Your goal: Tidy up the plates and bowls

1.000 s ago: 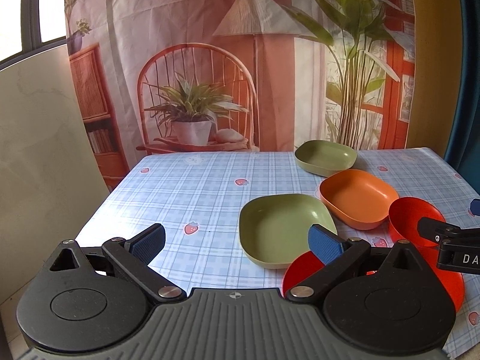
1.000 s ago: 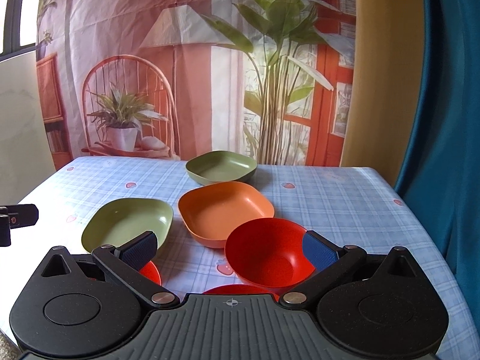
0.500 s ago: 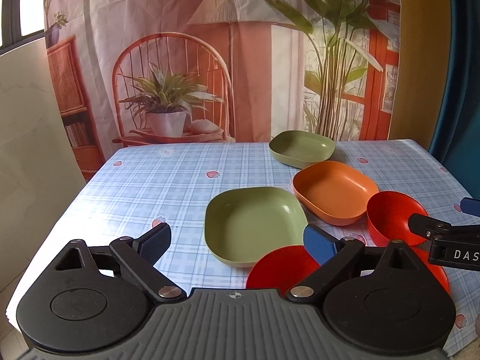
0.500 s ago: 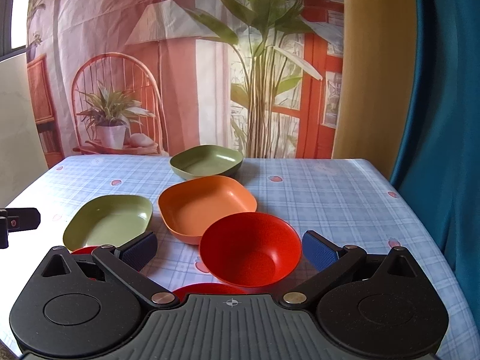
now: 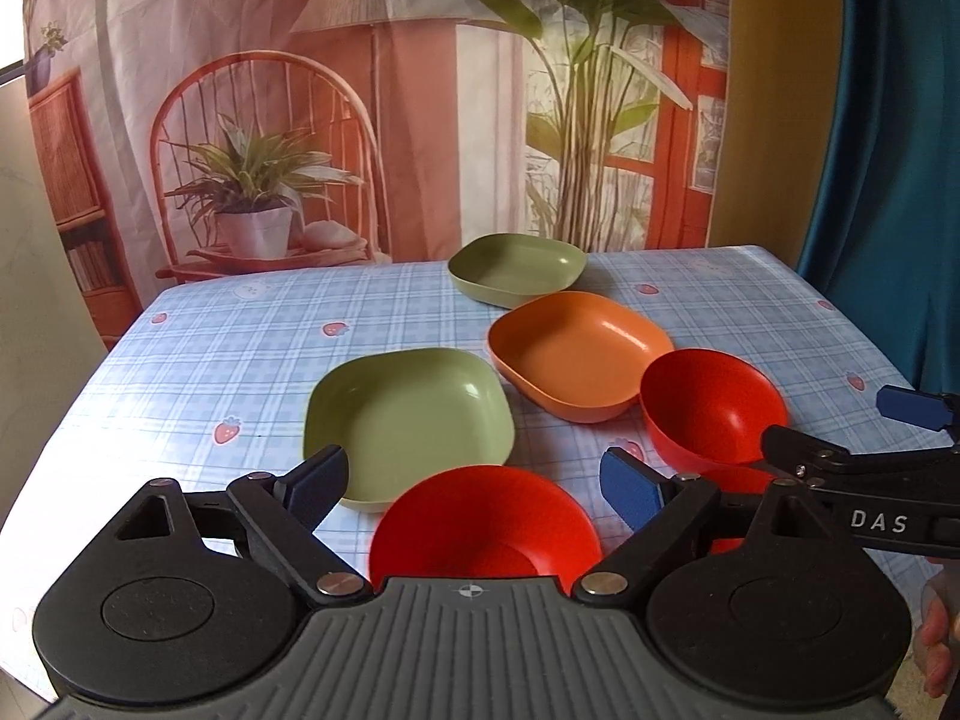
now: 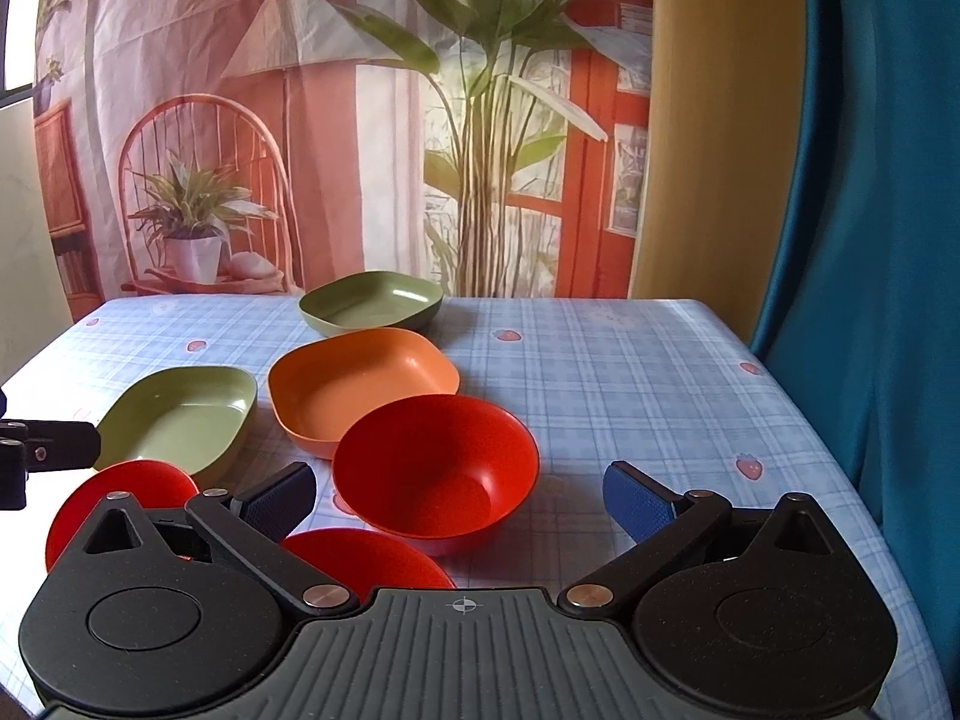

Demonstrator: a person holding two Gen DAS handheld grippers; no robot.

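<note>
Both views have swung closer, yet we hold each hand-held gripper, left point(image 5: 474, 483) and right point(image 6: 459, 495), wide and empty, nothing stacked: red bowls point(image 6: 435, 465), green plates point(image 5: 408, 426) and orange dish point(image 5: 579, 354) lie separately on the surface point(image 6: 630, 372).

**Soft daylight, strong fisheye curve**

Both views are brightly and evenly lit by daylight. The brightest patch is the blown-out window point(image 5: 12, 54) at the far upper left of each claw. Shadows are soft: a faint one lies under the red bowl point(image 6: 435, 465) just ahead of the right gripper point(image 6: 459, 495). A mild sheen marks the green plate point(image 5: 408, 414) ahead of the left gripper point(image 5: 474, 480). Focus is sharp centrally; edges bow heavily, with dark vignetted corners.
</note>
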